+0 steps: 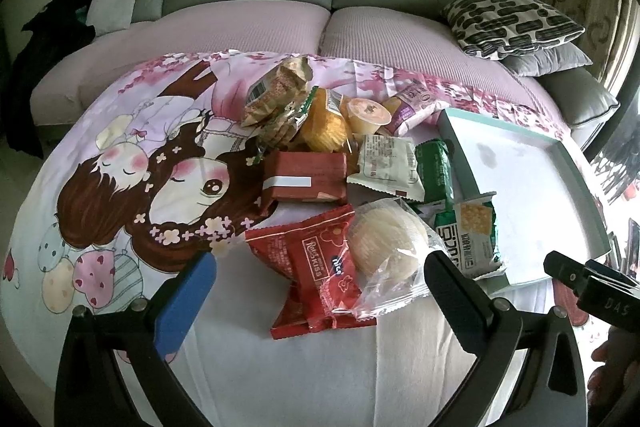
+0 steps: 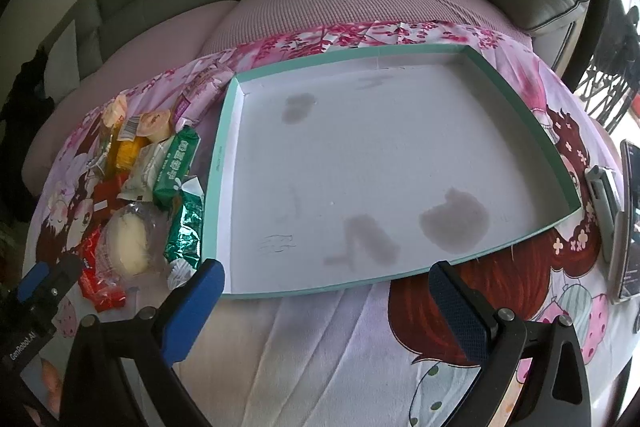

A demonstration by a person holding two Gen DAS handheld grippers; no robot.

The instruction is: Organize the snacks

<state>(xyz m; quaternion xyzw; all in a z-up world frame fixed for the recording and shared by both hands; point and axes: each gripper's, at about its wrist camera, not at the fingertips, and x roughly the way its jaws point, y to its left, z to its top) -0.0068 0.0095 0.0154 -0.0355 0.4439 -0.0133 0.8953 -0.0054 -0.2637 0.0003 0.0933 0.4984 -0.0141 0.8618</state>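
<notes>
The shallow teal-rimmed tray (image 2: 218,163) lies on the cartoon-print cloth (image 2: 320,347) toward its right side; its white floor holds nothing, only a few dark stains. Just beside the tray's left rim sits the snack pile (image 1: 332,163). Nearest in the pile are a red packet (image 1: 316,267) and a round pale bun in clear wrap (image 1: 386,243), touching; a green cracker packet (image 1: 472,231) overlaps the tray's near left corner. Farther back are a red box (image 1: 306,179), a white packet (image 1: 386,163), a yellow cake and a jelly cup (image 1: 368,115).

The left gripper (image 1: 320,279) hovers over the red packet and bun, fingers spread wide, gripping nothing. The right gripper (image 2: 326,287) hangs at the tray's near edge, likewise spread and empty. A phone (image 2: 632,219) lies at the cloth's right edge.
</notes>
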